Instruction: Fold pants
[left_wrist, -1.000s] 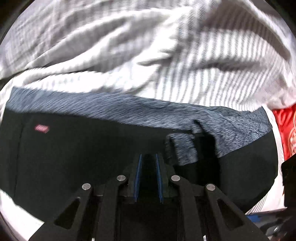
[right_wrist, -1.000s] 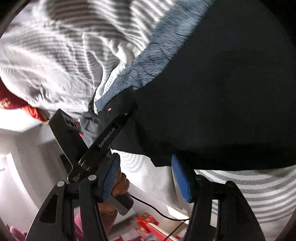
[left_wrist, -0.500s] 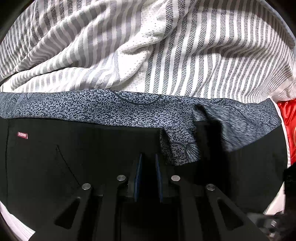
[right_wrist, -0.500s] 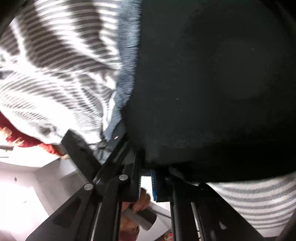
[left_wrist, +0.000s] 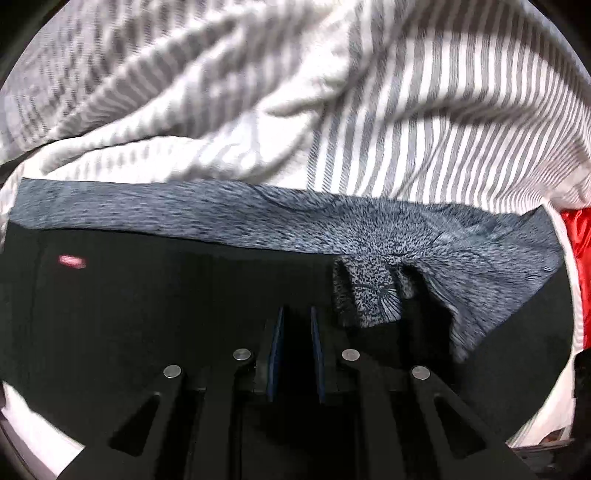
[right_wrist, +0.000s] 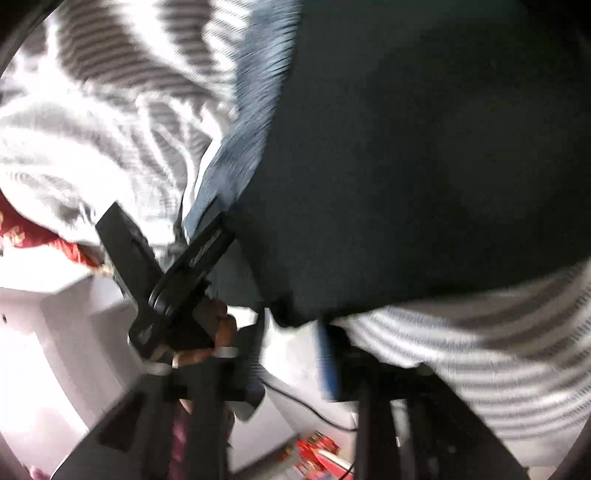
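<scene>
Black pants (left_wrist: 147, 295) with a blue-grey speckled waistband (left_wrist: 258, 221) and a small red label (left_wrist: 72, 261) lie on a grey-and-white striped sheet (left_wrist: 406, 110). My left gripper (left_wrist: 296, 350) points steeply down and is shut on the black cloth just below the waistband, its blue pads a narrow gap apart. In the blurred right wrist view the pants (right_wrist: 406, 166) fill the upper right. My right gripper (right_wrist: 291, 362) is at their near edge, jaws opening, with a corner of black cloth hanging loose between the pads. A hand (right_wrist: 221, 325) holds the left gripper, whose black fingers (right_wrist: 201, 254) show there too.
Red cloth (left_wrist: 580, 251) lies past the sheet's right side. In the right wrist view, a red patterned item (right_wrist: 22, 236) sits at the left, with white furniture (right_wrist: 55, 314) below it. A thin black cable (right_wrist: 314, 413) and red packets (right_wrist: 314, 450) lie lower down.
The right gripper was apart a second ago, closed at the pants' edge half a second ago, and stands apart again now. The left gripper keeps its grip and barely moved.
</scene>
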